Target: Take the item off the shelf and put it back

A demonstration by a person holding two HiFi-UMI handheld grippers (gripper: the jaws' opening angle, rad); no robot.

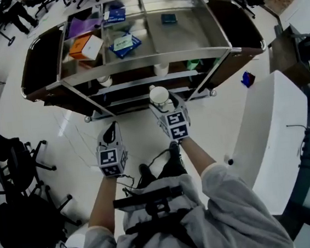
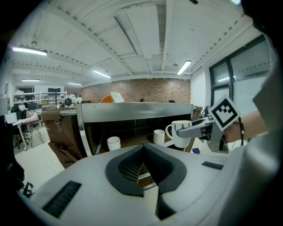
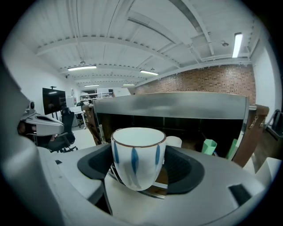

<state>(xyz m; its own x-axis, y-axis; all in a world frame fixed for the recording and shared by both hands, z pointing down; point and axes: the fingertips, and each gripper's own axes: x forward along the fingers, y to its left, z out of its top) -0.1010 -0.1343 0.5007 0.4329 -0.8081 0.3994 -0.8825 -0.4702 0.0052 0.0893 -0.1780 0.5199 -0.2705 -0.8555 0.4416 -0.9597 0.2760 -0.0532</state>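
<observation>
So the right gripper (image 3: 139, 164) has its jaws clamped on either side of a white cup with blue leaf marks (image 3: 138, 155). The cup sits upright between the dark pads and its open mouth faces up. In the head view the cup (image 1: 159, 95) is off the metal shelf cart (image 1: 148, 62), held in the air just in front of the lower tiers with the floor under it. The left gripper (image 2: 142, 148) has nothing in it: its jaws are together at the tips, and it hangs to the left of the right one and a bit further back from the cart. Two plain white cups (image 2: 113, 142) are on a lower tier inside the cart, one more to the left and one (image 1: 161, 69) near the middle. There's also something green (image 3: 208, 146) on the right side of that tier, but I can't tell what it is. The top tray holds an orange and white box (image 1: 86, 47) on the left, with a blue box (image 1: 125, 44) right beside it.
</observation>
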